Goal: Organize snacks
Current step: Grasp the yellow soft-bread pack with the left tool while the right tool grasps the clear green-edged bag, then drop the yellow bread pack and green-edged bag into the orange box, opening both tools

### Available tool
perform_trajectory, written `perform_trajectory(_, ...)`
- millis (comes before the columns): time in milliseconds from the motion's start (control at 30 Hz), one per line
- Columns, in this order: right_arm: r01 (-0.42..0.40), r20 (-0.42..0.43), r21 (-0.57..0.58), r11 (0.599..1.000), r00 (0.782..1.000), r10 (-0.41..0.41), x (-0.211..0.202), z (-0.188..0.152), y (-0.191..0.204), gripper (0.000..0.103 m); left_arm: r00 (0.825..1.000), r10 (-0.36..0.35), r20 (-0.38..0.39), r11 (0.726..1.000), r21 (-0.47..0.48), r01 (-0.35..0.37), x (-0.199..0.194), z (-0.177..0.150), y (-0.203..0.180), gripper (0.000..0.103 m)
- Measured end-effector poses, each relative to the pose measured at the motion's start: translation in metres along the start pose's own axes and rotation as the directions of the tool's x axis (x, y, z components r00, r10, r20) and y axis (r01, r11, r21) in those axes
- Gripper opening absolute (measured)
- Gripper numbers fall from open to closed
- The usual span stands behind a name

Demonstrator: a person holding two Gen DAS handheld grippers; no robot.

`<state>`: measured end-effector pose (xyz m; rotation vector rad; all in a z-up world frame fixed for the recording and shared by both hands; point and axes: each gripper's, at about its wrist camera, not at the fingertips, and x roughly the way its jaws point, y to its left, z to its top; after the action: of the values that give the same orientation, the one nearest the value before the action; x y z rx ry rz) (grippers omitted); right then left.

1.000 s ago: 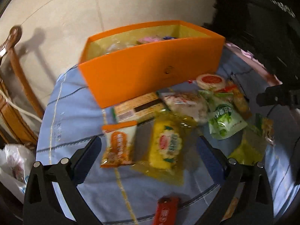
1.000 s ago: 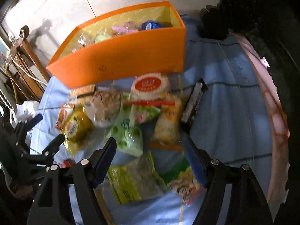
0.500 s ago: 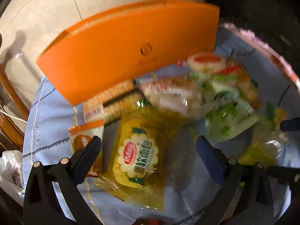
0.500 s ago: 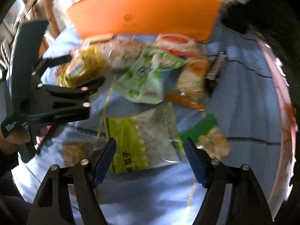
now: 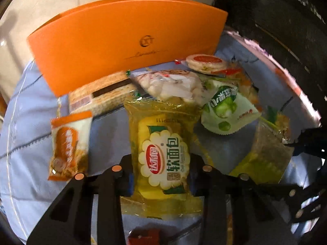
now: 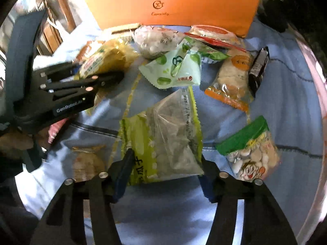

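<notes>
The left gripper (image 5: pixel 161 181) has just been closing and now pinches the yellow bread pack (image 5: pixel 161 157) across its lower half, on the blue cloth (image 5: pixel 24 143) before the orange box (image 5: pixel 126 38). The right gripper (image 6: pixel 163 175), its jaws also just closing, squeezes the seed bag (image 6: pixel 163 140) at its near end. Both packs are slippery, so each likely wants a firm hold before lifting clear of neighbours toward the box.
</notes>
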<state>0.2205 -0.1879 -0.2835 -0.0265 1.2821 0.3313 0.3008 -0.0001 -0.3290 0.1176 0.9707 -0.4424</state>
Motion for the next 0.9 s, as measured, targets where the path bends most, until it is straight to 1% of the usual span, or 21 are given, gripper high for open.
perform_trajectory(33, -0.015, 0.007, 0.014, 1.000, 1.000, 0.015, -0.003, -0.001, -0.002, 0.052, 1.000, -0.011, 0.005, 1.000, -0.009, 0.011, -0.003, -0.003, 0.005, 0.035)
perform_trajectory(67, -0.037, 0.020, 0.038, 0.999, 0.999, 0.036, -0.009, -0.002, -0.008, 0.045, 1.000, -0.017, 0.010, 1.000, -0.011, 0.017, -0.006, -0.005, 0.006, 0.035)
perform_trajectory(133, -0.102, 0.047, 0.109, 0.989, 0.994, 0.098, -0.018, -0.002, -0.021, 0.041, 1.000, -0.022, 0.023, 1.000, -0.006, 0.022, -0.013, -0.007, 0.009, 0.035)
perform_trajectory(200, -0.154, 0.066, 0.154, 0.976, 0.987, 0.145, -0.024, -0.002, -0.031, 0.037, 0.999, -0.028, 0.036, 1.000, -0.009, 0.028, -0.020, -0.007, 0.007, 0.035)
perform_trajectory(233, -0.182, 0.073, 0.159, 0.970, 0.982, 0.172, -0.026, -0.002, -0.033, 0.033, 0.998, -0.031, 0.045, 0.999, -0.017, 0.032, -0.024, -0.007, 0.006, 0.035)
perform_trajectory(300, -0.199, 0.071, 0.126, 0.972, 0.979, 0.191, -0.029, -0.001, -0.030, 0.029, 0.998, -0.035, 0.054, 0.999, -0.023, 0.036, -0.032, -0.007, 0.005, 0.035)
perform_trajectory(333, -0.193, 0.054, 0.098, 0.976, 0.981, 0.188, -0.026, -0.002, -0.026, 0.029, 0.998, -0.036, 0.060, 0.999, -0.024, 0.038, -0.035, -0.009, 0.005, 0.035)
perform_trajectory(400, -0.203, 0.018, 0.098, 0.974, 0.979, 0.202, -0.015, 0.000, -0.021, 0.030, 0.998, -0.035, 0.058, 0.999, -0.025, 0.036, -0.034, -0.008, 0.002, 0.035)
perform_trajectory(533, -0.199, -0.023, 0.123, 0.972, 0.979, 0.204, 0.003, 0.000, -0.023, 0.046, 0.999, -0.025, 0.040, 0.999, -0.033, 0.026, -0.031, -0.009, 0.000, 0.035)
perform_trajectory(567, -0.200, -0.025, 0.126, 0.972, 0.978, 0.205, 0.006, 0.001, -0.024, 0.048, 0.999, -0.024, 0.037, 0.999, -0.031, 0.025, -0.029, -0.008, -0.002, 0.035)
perform_trajectory(600, -0.210, -0.015, 0.128, 0.969, 0.977, 0.213, 0.007, 0.002, -0.024, 0.048, 0.999, -0.023, 0.033, 0.999, -0.031, 0.024, -0.029, -0.009, -0.001, 0.035)
perform_trajectory(700, -0.218, -0.031, 0.130, 0.967, 0.974, 0.224, 0.008, 0.006, -0.023, 0.048, 1.000, -0.019, 0.023, 0.999, -0.037, 0.019, -0.030, -0.012, 0.001, 0.036)
perform_trajectory(767, -0.241, -0.046, 0.156, 0.958, 0.967, 0.250, 0.010, 0.008, -0.027, 0.046, 1.000, -0.012, 0.018, 0.999, -0.044, 0.012, -0.031, -0.014, 0.003, 0.036)
perform_trajectory(833, -0.268, -0.043, 0.205, 0.941, 0.958, 0.282, 0.012, 0.010, -0.034, 0.046, 1.000, -0.007, 0.018, 0.999, -0.051, 0.008, -0.032, -0.015, 0.004, 0.036)
perform_trajectory(900, -0.260, -0.022, 0.189, 0.947, 0.963, 0.269, 0.011, 0.008, -0.030, 0.046, 1.000, -0.003, 0.021, 0.999, -0.051, 0.004, -0.033, -0.016, 0.004, 0.036)
